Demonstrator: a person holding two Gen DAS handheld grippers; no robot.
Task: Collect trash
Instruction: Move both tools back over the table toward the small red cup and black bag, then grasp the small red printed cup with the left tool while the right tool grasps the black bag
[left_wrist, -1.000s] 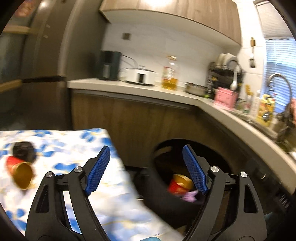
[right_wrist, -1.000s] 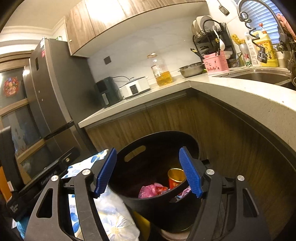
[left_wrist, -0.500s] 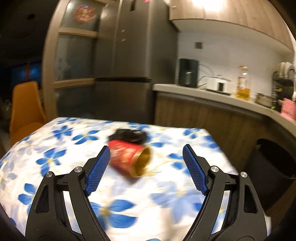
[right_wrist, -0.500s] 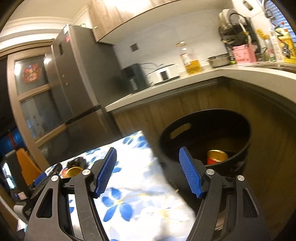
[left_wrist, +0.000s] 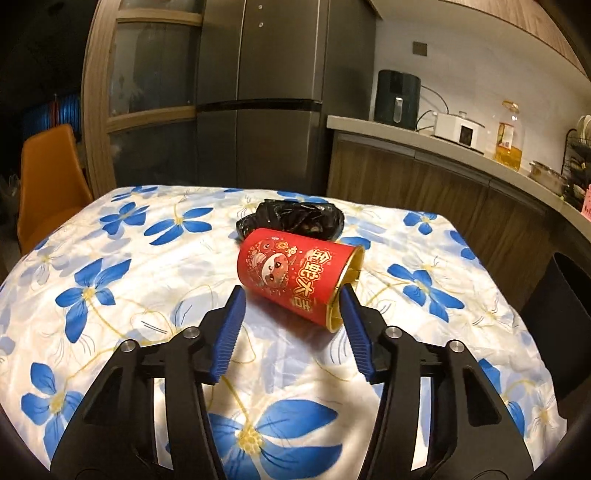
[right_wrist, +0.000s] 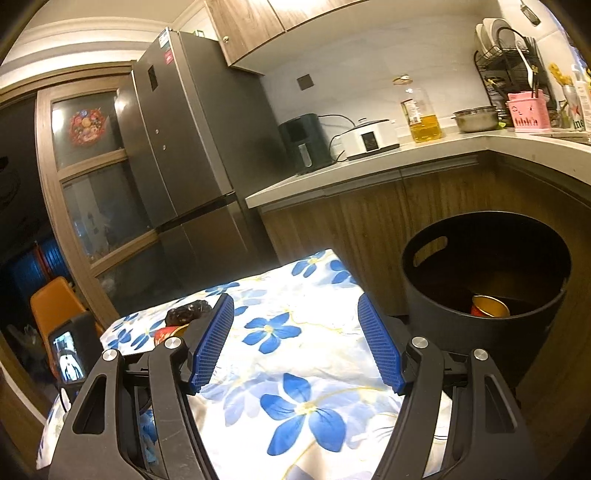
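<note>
- The left gripper is hanging low over the flowered tablecloth with its jaws spread; the right blue pad is sitting right by the gold rim of the red paper cup, but nothing is being squeezed.
- The cup is lying on its side, mouth turned to the right; it is showing a cartoon face and gold Chinese characters, too stylised to read surely.
- A crumpled black plastic bag is lying just behind the cup, touching or nearly touching it.
- The right gripper is hovering released above the cloth, holding nothing.
- Only the right wrist view is looking down into the black bin beside the table, where another red cup with a gold inside is resting; the left view is catching only the bin's dark edge.
- In that right view the table cup is peeking out from behind the left finger.
- The oil bottle on the counter is carrying a label too small to read.
</note>
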